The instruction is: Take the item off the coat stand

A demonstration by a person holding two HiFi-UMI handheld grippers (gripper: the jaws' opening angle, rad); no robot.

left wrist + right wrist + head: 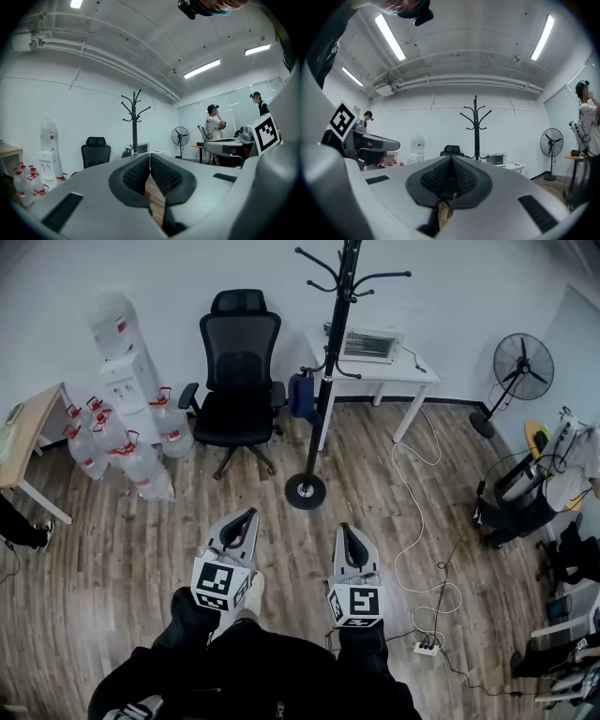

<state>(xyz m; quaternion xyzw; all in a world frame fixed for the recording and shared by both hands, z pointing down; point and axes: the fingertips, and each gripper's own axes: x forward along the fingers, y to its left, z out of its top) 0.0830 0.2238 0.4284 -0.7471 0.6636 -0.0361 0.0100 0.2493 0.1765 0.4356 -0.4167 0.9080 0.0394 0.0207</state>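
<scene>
A black coat stand (326, 381) rises from a round base on the wood floor ahead of me. It also shows in the left gripper view as the coat stand (135, 123) and in the right gripper view as the coat stand (476, 127). A dark blue bag (301, 395) hangs low on it, beside the pole; in the left gripper view the bag (126, 152) is small. My left gripper (250, 514) and right gripper (344, 529) are held side by side short of the base. Both point at the stand with jaws shut and nothing between them. Their closed tips fill the left gripper (149, 155) and right gripper (451, 158) views.
A black office chair (238, 371) stands left of the stand, with several water bottles (127, 451) and a dispenser (122, 352) further left. A white table (412, 371) with an appliance is behind, a fan (520, 371) at right. Cables and a power strip (427, 647) lie on the right floor.
</scene>
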